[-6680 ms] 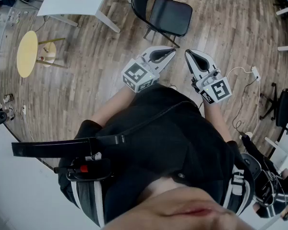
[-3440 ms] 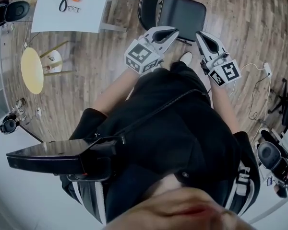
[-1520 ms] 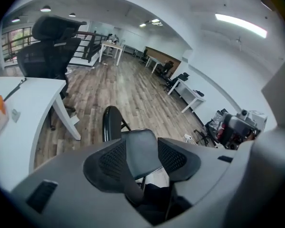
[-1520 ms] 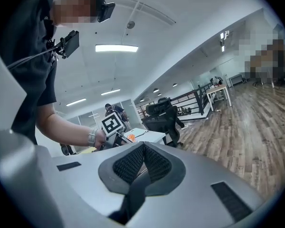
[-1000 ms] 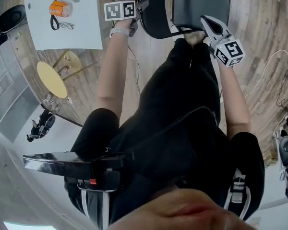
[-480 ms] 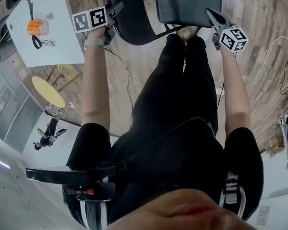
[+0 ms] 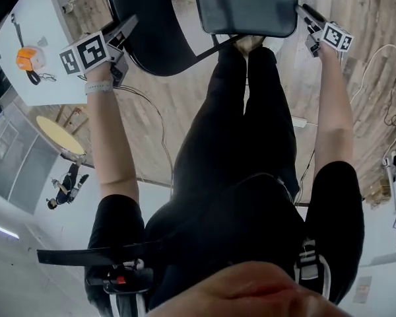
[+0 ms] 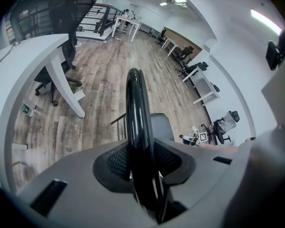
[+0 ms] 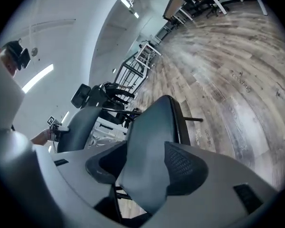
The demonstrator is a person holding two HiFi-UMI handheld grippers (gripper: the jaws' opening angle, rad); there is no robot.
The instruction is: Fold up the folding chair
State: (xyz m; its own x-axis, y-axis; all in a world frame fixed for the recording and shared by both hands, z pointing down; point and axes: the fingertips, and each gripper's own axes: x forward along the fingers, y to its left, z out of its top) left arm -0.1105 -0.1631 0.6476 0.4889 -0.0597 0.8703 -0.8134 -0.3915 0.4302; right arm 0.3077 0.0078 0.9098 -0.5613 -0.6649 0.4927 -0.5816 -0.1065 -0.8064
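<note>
The black folding chair stands open in front of me, its curved backrest [image 7: 152,38] at the left and its padded seat [image 7: 244,5] at the right. My left gripper [image 7: 127,30] sits on the backrest's rim. In the left gripper view the rim [image 8: 135,108] runs between the jaws, which have just been closing, and both pads press on it. My right gripper [image 7: 305,13] is at the seat's right edge. Its jaws have just been opening, and the seat's edge [image 9: 152,137] lies between them without a visible pinch.
The person's legs [image 7: 251,98] stand right at the chair. A white table [image 7: 36,88] with an orange object [image 7: 25,58] is at the left, a round yellow stool [image 7: 59,134] below it. A cable [image 7: 152,111] and a power strip [image 7: 297,121] lie on the wood floor.
The right gripper has swung out and down to the seat's right edge, and its jaws have parted around it. The left gripper has stayed on the backrest rim. The view leaned further over the chair.
</note>
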